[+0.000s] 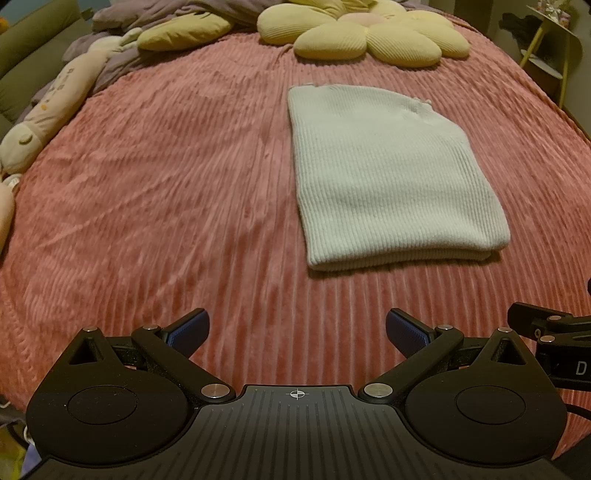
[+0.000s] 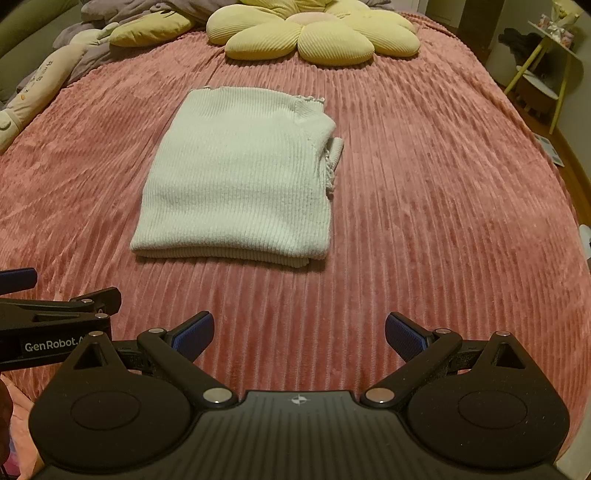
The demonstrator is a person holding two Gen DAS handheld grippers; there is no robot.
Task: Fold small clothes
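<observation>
Left wrist view, gripper: the left gripper is spread wide, blue pads far apart, nothing between them, hovering over bare blanket at 6 o'clock.
Left wrist view, garment: the white ribbed top is folded into a tidy rectangle, lying flat at about 1 o'clock from the fingers, well apart from them. Its near folded edge is thick and rounded, the far edge has a little frilly trim.
Left wrist view, room: lots of open pink ribbed blanket from 9 to 12 o'clock. A yellow flower pillow sits at the far edge at 12 o'clock, and a long plush toy lines the 10 o'clock edge.
Left wrist view, neighbor: part of the right gripper pokes in at 3 o'clock.
Right wrist view, gripper: the right gripper's jaws are also wide apart and holding nothing, over blanket.
Right wrist view, garment: the top is at 11 o'clock here, with a bit of sleeve or hem sticking out from its right edge.
Right wrist view, room: open blanket from 12 to 3 o'clock, bed edge curving off at 3 o'clock, with a yellow-legged side table beyond it at 2 o'clock.
</observation>
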